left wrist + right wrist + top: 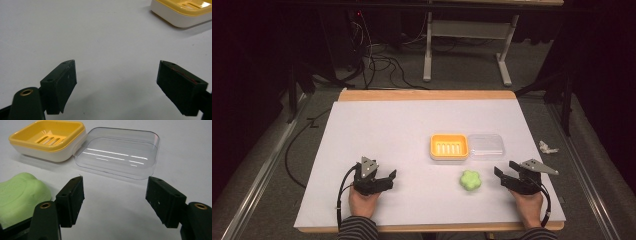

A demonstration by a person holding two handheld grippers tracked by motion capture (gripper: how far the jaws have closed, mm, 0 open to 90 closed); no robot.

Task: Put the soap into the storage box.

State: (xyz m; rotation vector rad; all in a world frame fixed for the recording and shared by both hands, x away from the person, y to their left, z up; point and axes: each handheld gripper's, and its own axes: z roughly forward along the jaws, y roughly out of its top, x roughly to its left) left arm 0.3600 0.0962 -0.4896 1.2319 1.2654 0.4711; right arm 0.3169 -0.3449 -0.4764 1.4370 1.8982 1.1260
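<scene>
A green flower-shaped soap (470, 180) lies on the white table sheet; in the right gripper view the soap (18, 193) sits just left of the left jaw. Behind it stands a yellow soap dish (449, 146) on a white base, with its clear lid (485, 146) lying open beside it on the right. My right gripper (507, 171) rests to the right of the soap, open, with nothing between its jaws. Over at the left my left gripper (389, 177) also stands open and empty, pointing toward the dish (183, 11).
The white sheet (377, 130) covers a wooden table. A crumpled scrap (547, 147) lies off its right edge. Cables and a table frame (467, 30) are on the floor beyond the far edge.
</scene>
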